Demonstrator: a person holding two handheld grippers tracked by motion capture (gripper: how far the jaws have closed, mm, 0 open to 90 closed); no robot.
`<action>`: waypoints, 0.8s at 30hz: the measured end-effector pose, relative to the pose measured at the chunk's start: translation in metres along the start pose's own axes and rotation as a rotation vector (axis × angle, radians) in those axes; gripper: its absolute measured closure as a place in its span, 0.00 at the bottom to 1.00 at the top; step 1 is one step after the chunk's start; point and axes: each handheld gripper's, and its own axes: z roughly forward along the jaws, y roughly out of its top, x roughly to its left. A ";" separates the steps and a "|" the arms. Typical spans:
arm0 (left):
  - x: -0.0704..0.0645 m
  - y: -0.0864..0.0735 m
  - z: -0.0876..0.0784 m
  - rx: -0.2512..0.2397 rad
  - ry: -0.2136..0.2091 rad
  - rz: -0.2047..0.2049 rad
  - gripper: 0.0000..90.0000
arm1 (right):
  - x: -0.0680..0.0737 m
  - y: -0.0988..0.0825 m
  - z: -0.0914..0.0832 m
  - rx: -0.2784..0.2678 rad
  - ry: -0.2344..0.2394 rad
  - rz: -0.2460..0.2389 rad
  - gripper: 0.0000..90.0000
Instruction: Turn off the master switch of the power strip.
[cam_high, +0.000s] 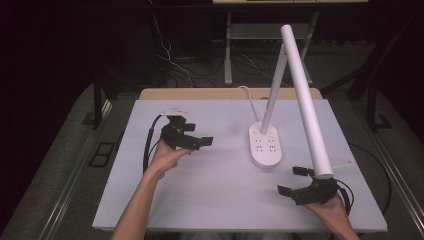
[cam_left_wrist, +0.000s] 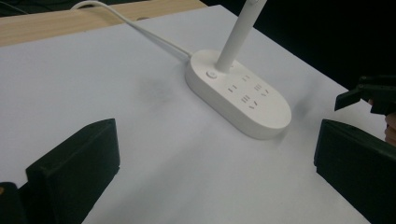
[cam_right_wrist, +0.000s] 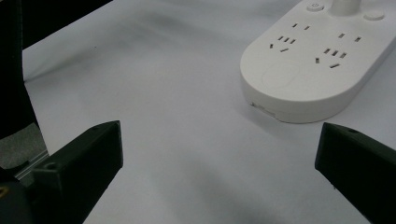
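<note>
A white desk lamp stands right of the table's middle. Its oval base (cam_high: 265, 145) carries sockets and a round button, and its long tube head (cam_high: 305, 95) slants down toward the near right. My left gripper (cam_high: 197, 134) hovers left of the base, open, with nothing between its jaws. In the left gripper view (cam_left_wrist: 215, 177) the base (cam_left_wrist: 243, 98) lies ahead, beyond the jaws. My right gripper (cam_high: 292, 181) is at the near right, below the tube's tip, open and empty. The right gripper view (cam_right_wrist: 219, 172) has the base (cam_right_wrist: 317, 65) ahead at upper right.
A white sheet (cam_high: 215, 190) covers the table, with a wooden strip (cam_high: 200, 94) along the far edge. The lamp's white cable (cam_left_wrist: 140, 30) runs off the back. A metal stand and loose cables (cam_high: 175, 65) sit on the floor behind.
</note>
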 end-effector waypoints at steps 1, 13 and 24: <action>0.000 -0.003 -0.002 0.001 0.002 0.002 0.00 | 0.000 0.000 0.000 0.001 -0.001 0.000 0.00; -0.003 -0.036 -0.029 -0.033 0.029 0.008 0.00 | 0.000 0.000 0.001 0.007 -0.004 0.008 0.00; -0.014 -0.071 -0.043 -0.043 0.056 0.012 0.00 | 0.001 0.000 0.000 0.004 -0.007 0.006 0.00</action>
